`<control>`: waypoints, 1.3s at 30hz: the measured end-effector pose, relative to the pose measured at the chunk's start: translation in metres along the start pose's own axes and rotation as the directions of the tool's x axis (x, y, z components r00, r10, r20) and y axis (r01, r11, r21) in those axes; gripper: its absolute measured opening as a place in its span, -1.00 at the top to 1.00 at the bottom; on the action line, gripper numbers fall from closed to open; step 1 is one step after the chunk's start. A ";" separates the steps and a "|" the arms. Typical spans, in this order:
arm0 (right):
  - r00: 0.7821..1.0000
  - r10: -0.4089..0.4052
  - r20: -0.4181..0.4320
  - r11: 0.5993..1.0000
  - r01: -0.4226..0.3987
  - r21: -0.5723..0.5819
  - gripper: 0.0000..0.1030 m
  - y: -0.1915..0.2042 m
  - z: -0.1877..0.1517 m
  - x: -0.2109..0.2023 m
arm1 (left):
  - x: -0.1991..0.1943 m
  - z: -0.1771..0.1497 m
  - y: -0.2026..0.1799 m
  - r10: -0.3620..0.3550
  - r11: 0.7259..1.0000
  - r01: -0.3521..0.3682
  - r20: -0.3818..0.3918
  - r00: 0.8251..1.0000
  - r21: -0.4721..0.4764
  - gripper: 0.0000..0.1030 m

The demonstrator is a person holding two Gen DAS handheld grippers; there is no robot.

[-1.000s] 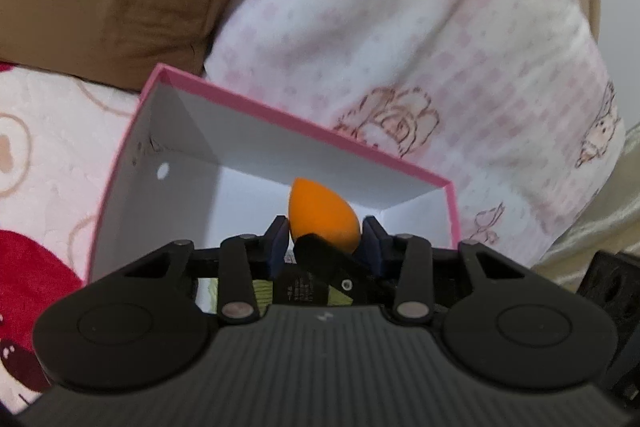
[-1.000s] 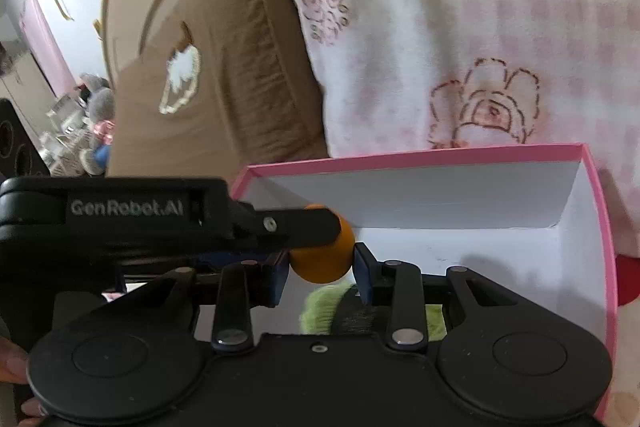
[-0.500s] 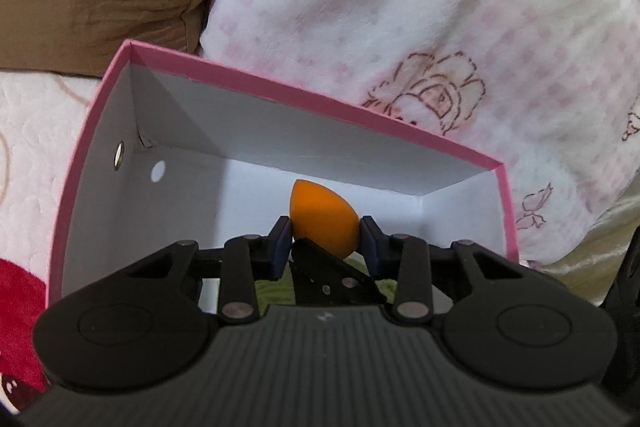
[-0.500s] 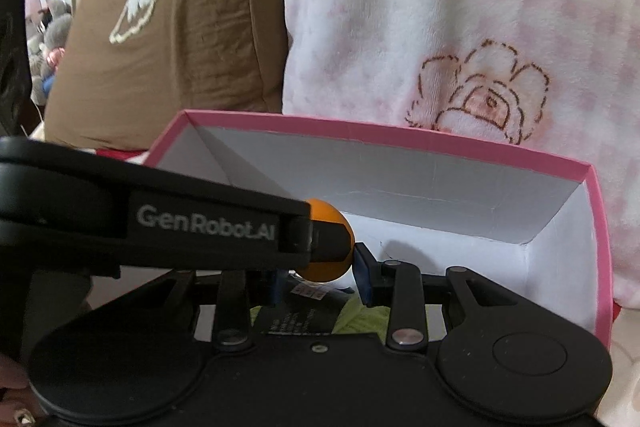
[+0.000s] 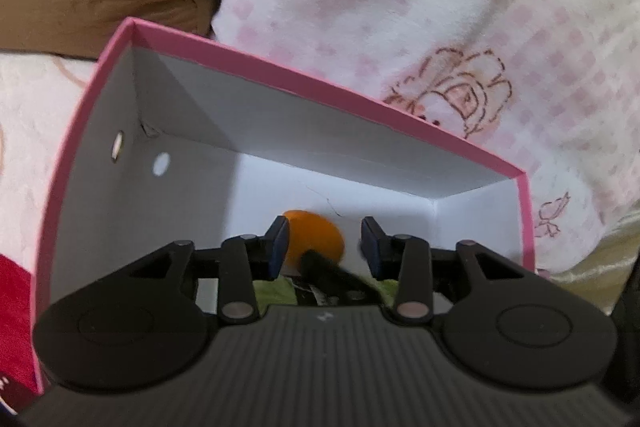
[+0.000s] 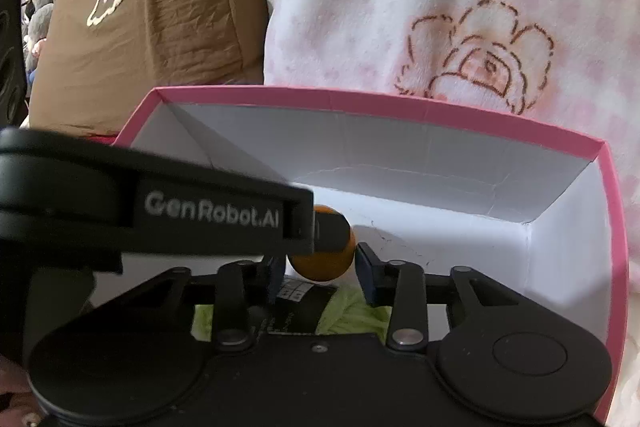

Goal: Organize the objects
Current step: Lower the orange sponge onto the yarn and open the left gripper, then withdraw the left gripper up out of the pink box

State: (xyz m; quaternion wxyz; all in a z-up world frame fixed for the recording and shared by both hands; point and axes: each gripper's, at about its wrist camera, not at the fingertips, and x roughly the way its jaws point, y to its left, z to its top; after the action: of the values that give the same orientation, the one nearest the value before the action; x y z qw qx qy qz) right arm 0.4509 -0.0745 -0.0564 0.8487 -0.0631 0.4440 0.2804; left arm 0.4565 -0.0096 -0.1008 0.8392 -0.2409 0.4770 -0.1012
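An orange egg-shaped sponge (image 5: 316,239) hangs blurred over the white inside of a pink box (image 5: 320,83). My left gripper (image 5: 324,247) has its jaws opening. The sponge leans on the left pad, with a clear gap to the right pad. A black finger (image 5: 324,267) of the right gripper crosses just under it. In the right wrist view the sponge (image 6: 320,265) sits between the opening jaws of my right gripper (image 6: 320,269), a sliver off the right pad. The left gripper's finger (image 6: 328,227) lies across its top. The box rim (image 6: 400,103) runs behind.
A green fluffy item with a black label (image 6: 352,315) lies on the box floor under the grippers. Behind the box lean a brown pillow (image 6: 160,27) and a pink-checked fleece with a flower print (image 6: 480,67). Red and white bedding (image 5: 16,287) is at the left.
Both pairs of jaws have spread apart around the sponge. The sponge has slipped lower between the left pads and tipped over. Both grippers have sunk toward the box.
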 end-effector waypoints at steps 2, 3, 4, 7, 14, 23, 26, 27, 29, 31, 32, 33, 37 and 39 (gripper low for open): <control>1.000 -0.013 0.017 1.000 0.013 0.003 0.14 -0.001 -0.001 -0.004 | -0.005 0.001 -0.001 0.019 1.000 -0.019 0.008 1.000 0.020 0.23; 1.000 -0.005 0.019 1.000 0.005 0.009 0.14 -0.003 -0.003 -0.006 | -0.007 0.001 -0.001 0.031 0.999 -0.031 0.012 0.999 0.031 0.22; 1.000 0.004 0.025 1.000 -0.005 0.019 0.14 -0.005 -0.002 -0.008 | -0.010 0.001 -0.002 0.044 0.998 -0.045 0.016 0.999 0.043 0.20; 0.999 -0.007 0.033 1.000 0.006 0.031 0.14 -0.011 -0.003 -0.015 | -0.021 0.001 -0.006 0.072 0.994 -0.074 0.027 0.997 0.082 0.19; 0.994 -0.072 0.078 0.997 0.069 0.041 0.14 -0.017 -0.007 -0.042 | -0.034 -0.004 -0.015 0.199 0.971 -0.201 0.028 0.980 0.130 0.12; 0.993 -0.068 0.100 0.998 0.067 0.016 0.14 -0.011 -0.018 -0.088 | -0.077 -0.019 -0.029 0.200 0.961 -0.206 0.054 0.978 0.185 -0.03; 0.991 -0.089 0.100 0.996 0.092 -0.020 0.13 -0.003 -0.024 -0.107 | -0.099 -0.027 -0.034 0.194 0.954 -0.203 0.062 0.979 0.221 -0.12; 0.991 -0.098 0.096 0.994 0.101 -0.028 0.13 0.001 -0.024 -0.109 | -0.106 -0.030 -0.036 0.197 0.951 -0.206 0.064 0.978 0.231 -0.14; 0.992 -0.090 0.084 0.995 0.093 -0.029 0.11 0.003 -0.027 -0.120 | -0.119 -0.036 -0.040 0.195 0.944 -0.206 0.067 0.979 0.257 -0.20; 0.995 -0.073 0.075 0.997 0.075 -0.028 -0.07 0.006 -0.032 -0.132 | -0.134 -0.042 -0.043 0.194 0.939 -0.206 0.071 0.979 0.276 -0.28; 0.995 -0.067 0.077 0.997 0.070 -0.033 -0.33 0.008 -0.034 -0.137 | -0.141 -0.045 -0.045 0.190 0.937 -0.202 0.070 0.979 0.286 -0.33; 0.995 -0.069 0.076 0.996 0.073 -0.043 -0.46 0.011 -0.036 -0.142 | -0.148 -0.047 -0.047 0.186 0.936 -0.199 0.070 0.980 0.291 -0.35; 0.994 -0.077 0.072 0.990 0.085 -0.114 -0.70 0.024 -0.048 -0.158 | -0.172 -0.055 -0.053 0.207 0.922 -0.218 0.067 0.976 0.321 -0.43; 0.995 -0.082 0.055 0.989 0.088 -0.120 -0.72 0.027 -0.054 -0.165 | -0.182 -0.060 -0.055 0.212 0.912 -0.222 0.067 0.975 0.344 -0.49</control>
State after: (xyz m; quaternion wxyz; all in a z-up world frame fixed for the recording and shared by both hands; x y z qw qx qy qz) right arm 0.3237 -0.1407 0.0456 0.8652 -0.1269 0.4016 0.2721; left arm 0.3136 -0.0028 0.0379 0.8812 -0.0349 0.4633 -0.0872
